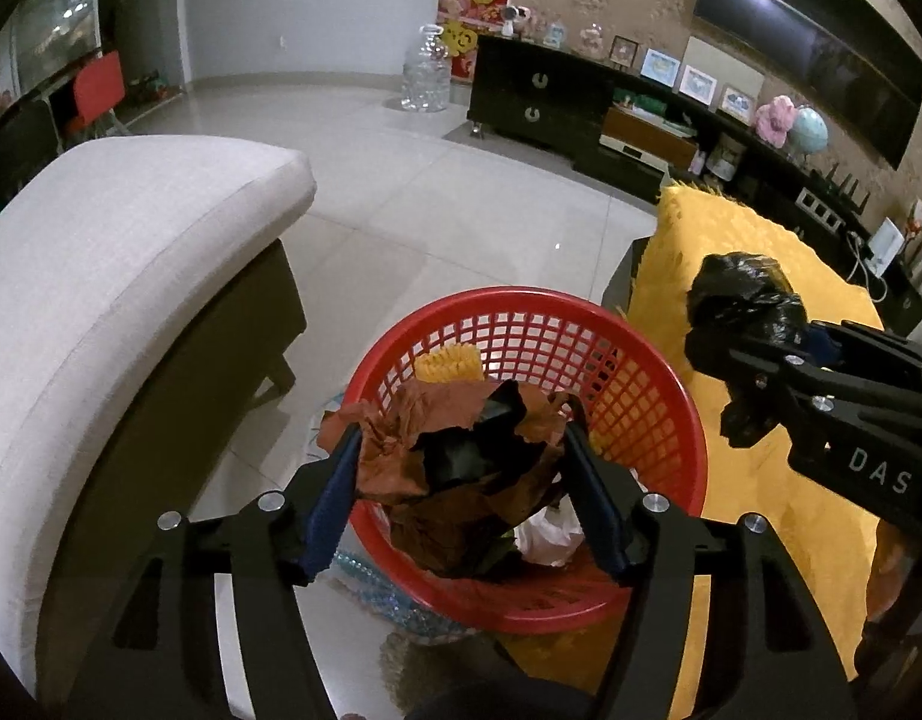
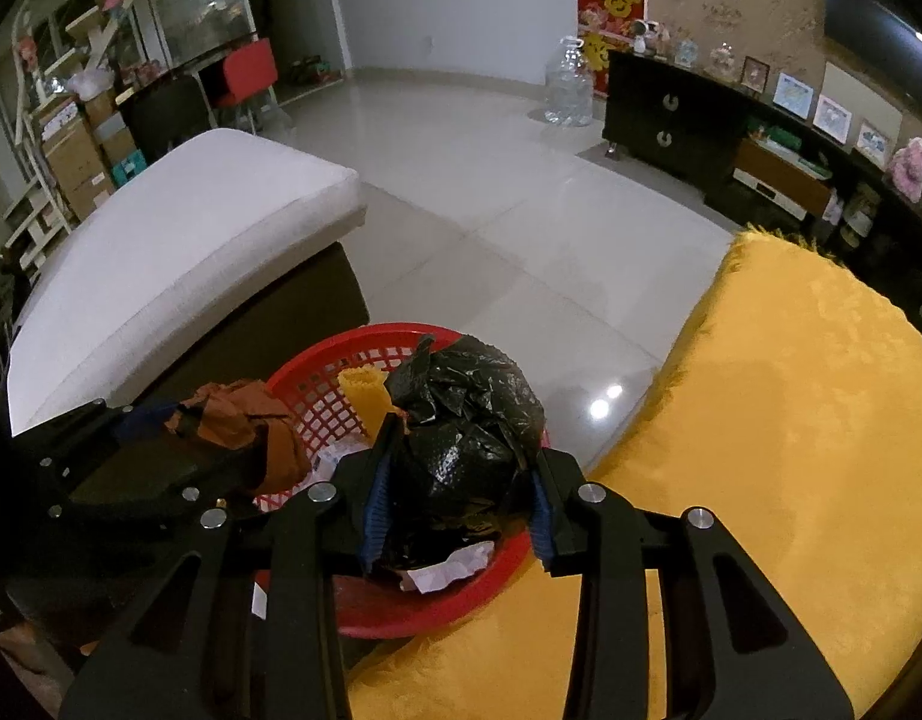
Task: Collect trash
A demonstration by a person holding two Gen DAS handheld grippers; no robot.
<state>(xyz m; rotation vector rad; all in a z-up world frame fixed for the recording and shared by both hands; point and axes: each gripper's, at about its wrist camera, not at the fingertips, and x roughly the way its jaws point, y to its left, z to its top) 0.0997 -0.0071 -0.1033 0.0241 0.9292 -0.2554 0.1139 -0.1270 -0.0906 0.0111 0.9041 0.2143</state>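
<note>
Over the red basket (image 1: 652,396), our left tool (image 1: 461,450) pinches brown paper (image 1: 413,450); beside it, our right tool (image 2: 461,468) clamps a black bag (image 2: 461,420).

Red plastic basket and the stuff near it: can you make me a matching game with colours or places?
Things:
1. Round red plastic mesh basket
2. Crumpled brown paper
3. Scrunched black plastic bag
4. Crumpled white paper

Matches:
A. Between the fingers of the right claw
B. Lying inside the basket
C. On the floor beside the yellow fuzzy cloth
D. Between the fingers of the left claw

Pairs: 1-C, 2-D, 3-A, 4-B
</note>
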